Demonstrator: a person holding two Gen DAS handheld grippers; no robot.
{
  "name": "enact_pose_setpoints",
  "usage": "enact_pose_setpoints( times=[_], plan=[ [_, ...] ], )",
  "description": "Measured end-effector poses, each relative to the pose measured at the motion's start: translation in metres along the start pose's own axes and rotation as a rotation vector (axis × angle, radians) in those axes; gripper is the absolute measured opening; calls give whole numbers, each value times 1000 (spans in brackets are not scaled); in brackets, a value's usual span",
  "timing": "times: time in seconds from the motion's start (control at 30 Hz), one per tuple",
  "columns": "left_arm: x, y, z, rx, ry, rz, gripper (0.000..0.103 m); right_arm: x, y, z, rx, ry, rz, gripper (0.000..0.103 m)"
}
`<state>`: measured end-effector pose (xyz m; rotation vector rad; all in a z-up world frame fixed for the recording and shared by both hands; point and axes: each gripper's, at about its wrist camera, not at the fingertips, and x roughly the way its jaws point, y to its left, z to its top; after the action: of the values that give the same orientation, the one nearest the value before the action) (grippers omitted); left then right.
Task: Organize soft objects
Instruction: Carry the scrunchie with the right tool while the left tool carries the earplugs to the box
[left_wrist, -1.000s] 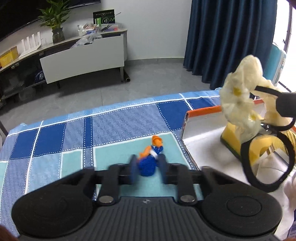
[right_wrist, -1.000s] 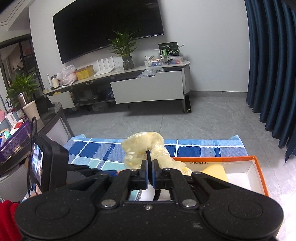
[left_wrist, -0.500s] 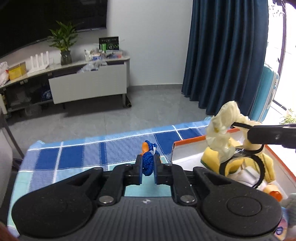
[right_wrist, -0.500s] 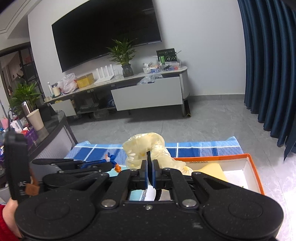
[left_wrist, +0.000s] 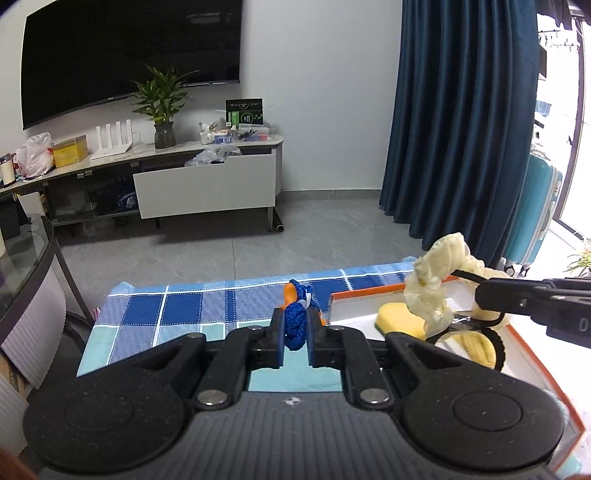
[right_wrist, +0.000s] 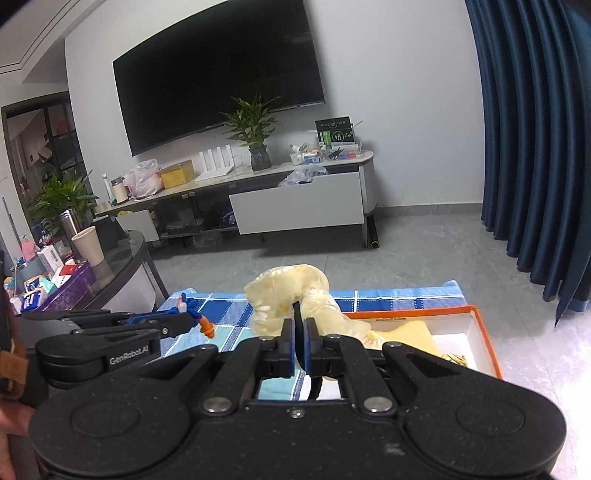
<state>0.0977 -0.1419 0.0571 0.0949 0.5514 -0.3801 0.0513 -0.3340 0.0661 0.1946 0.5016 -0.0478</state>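
Between the left tool's (left_wrist: 295, 334) pads, the blue-and-orange knotted rope toy (left_wrist: 295, 321) is now pinched and lifted off the checked cloth (left_wrist: 192, 314), seemingly bound for the orange-rimmed box (left_wrist: 369, 297), above which the right tool (right_wrist: 299, 341) pinches a black band carrying a cream scrunchie (right_wrist: 291, 295).

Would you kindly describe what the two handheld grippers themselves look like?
Both are matte black, speckled plastic. The left gripper and right gripper each have two round hubs, silver pivot bolts and blue-padded fingers. The left one's side reads "GenRobot.AI" in white.
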Motion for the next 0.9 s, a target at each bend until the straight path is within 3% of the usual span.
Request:
enact_pose_setpoints(
  times=[0.5,0.9],
  plan=[
    [-34,-27,-5,26,-44,-39,14,-61,-6,-9,-6,-50,-67,5],
    [-44,-52,-12,67,-60,-79,14,-87,-19,-16,-2,-72,-128,5]
  ],
)
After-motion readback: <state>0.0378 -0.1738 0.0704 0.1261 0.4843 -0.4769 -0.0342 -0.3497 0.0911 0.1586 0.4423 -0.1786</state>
